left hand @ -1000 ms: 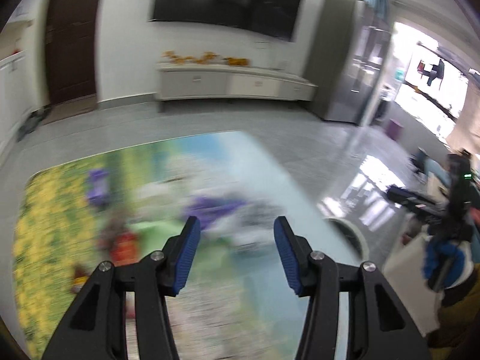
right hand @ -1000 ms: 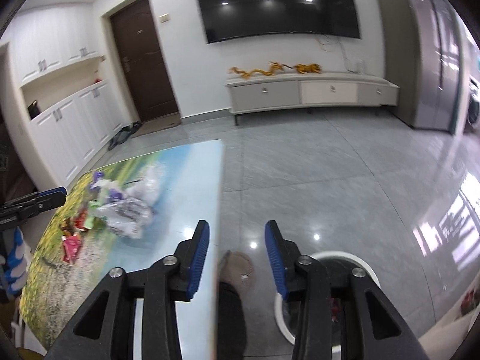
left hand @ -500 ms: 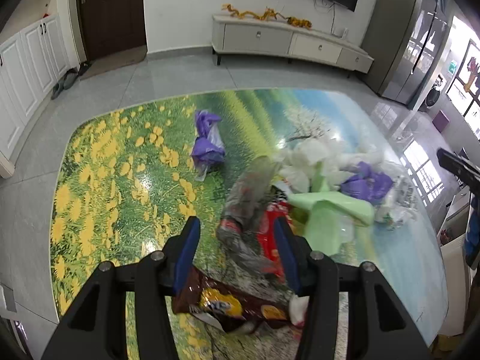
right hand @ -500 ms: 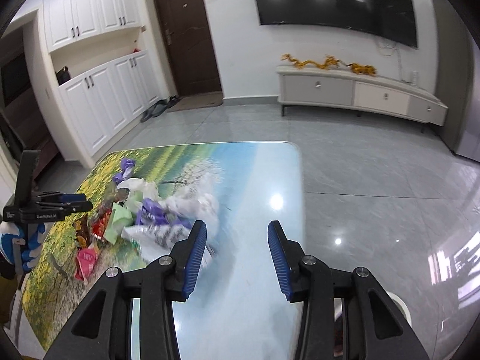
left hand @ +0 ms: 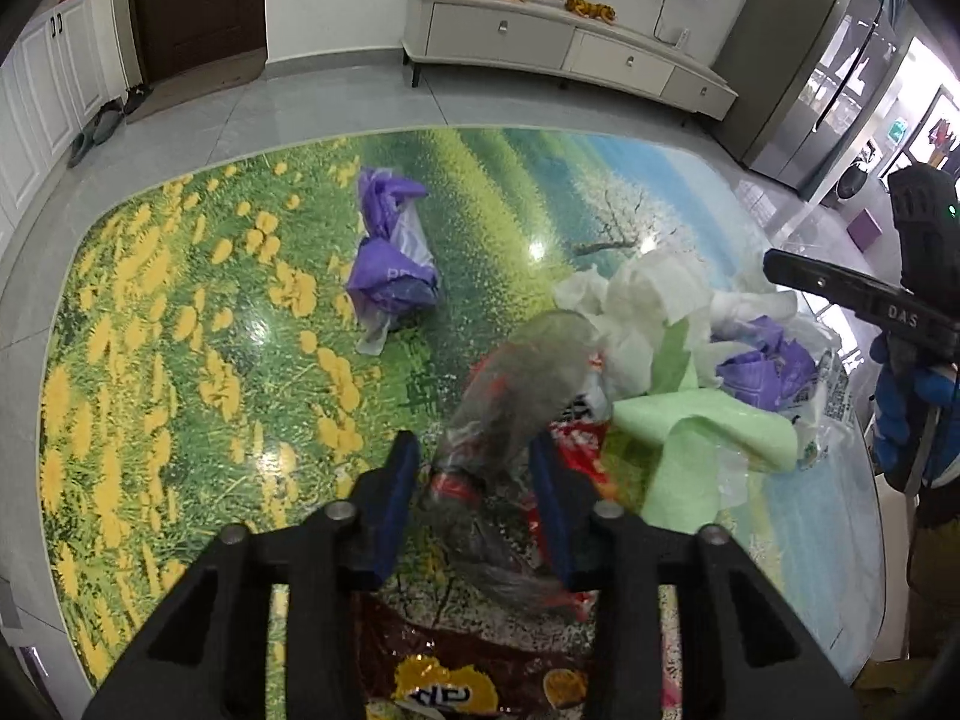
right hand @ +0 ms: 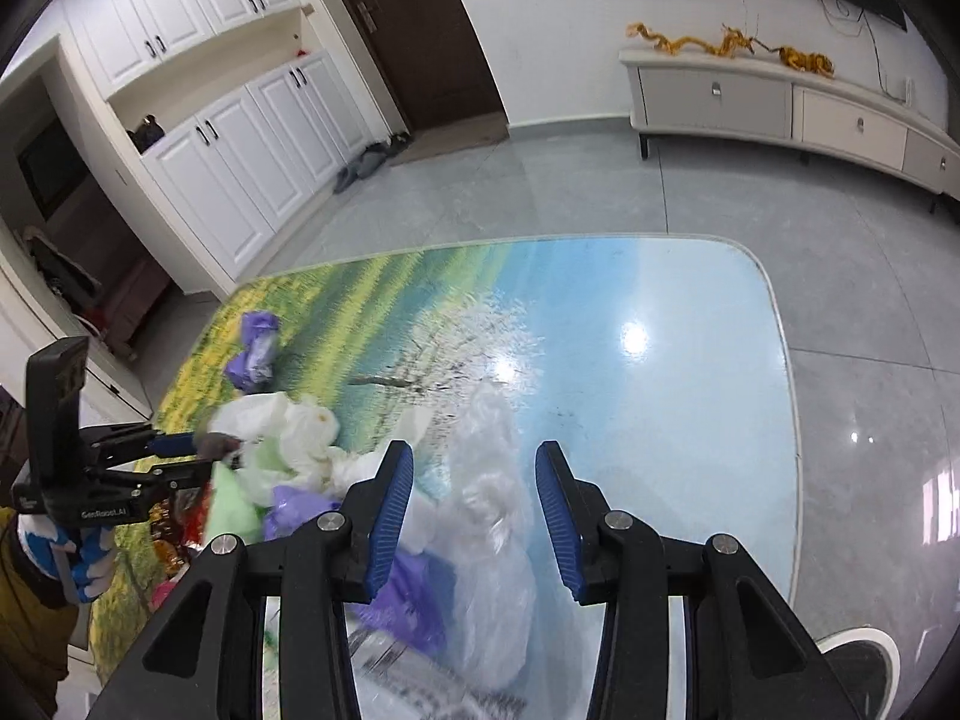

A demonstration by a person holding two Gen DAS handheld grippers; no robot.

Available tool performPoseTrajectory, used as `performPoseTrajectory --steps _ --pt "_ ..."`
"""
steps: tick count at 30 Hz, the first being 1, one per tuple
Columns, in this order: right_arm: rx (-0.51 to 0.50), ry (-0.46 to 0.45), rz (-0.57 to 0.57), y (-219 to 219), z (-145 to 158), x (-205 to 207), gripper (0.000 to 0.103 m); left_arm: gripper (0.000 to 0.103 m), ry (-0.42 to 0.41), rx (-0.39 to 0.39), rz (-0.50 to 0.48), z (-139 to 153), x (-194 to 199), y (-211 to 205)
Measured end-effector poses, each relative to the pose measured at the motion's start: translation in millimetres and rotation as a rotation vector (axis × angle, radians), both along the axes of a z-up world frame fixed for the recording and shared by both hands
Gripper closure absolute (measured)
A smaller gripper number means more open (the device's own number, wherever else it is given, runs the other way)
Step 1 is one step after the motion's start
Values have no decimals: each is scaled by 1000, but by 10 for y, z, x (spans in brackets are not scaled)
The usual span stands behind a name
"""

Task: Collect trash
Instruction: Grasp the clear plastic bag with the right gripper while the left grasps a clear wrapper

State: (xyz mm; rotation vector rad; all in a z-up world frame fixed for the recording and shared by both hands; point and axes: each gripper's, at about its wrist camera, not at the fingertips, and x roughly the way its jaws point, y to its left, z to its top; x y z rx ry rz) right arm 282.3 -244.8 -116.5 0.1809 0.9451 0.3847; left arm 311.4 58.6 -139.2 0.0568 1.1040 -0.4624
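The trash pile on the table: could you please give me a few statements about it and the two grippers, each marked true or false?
1. A crumpled clear plastic bottle lies between the closing jaws of the left gripper. True.
2. The right gripper is clamped on a purple bag. False: its jaws are open above a clear plastic bag.
3. One purple bag lies apart from the main pile. True.
4. A green paper sheet lies in the pile. True.
5. The table has a plain white top. False: it shows a printed landscape with yellow flowers.
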Motion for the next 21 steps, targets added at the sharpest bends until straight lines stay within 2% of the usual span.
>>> performPoseTrajectory --steps 2,4,5,7,11,16,21 --pt "5 22 -1 -13 -42 58 63 88 -1 -9 4 -10 28 7" --pt "7 47 -3 -20 -92 107 72 90 -8 -21 10 -12 34 16" --pt "7 58 1 -17 -121 131 82 90 -21 -21 11 7 18 19" --pt "13 57 -3 -42 -130 132 83 91 -45 -23 16 65 -36 37" --pt "23 -5 -5 -82 35 14 85 91 -108 -43 42 245 -164 98" --pt "52 -113 -12 -115 423 -225 85 91 -174 -101 68 534 -391 188" --pt "92 -184 3 -82 773 -517 85 91 -230 -153 55 802 -677 226"
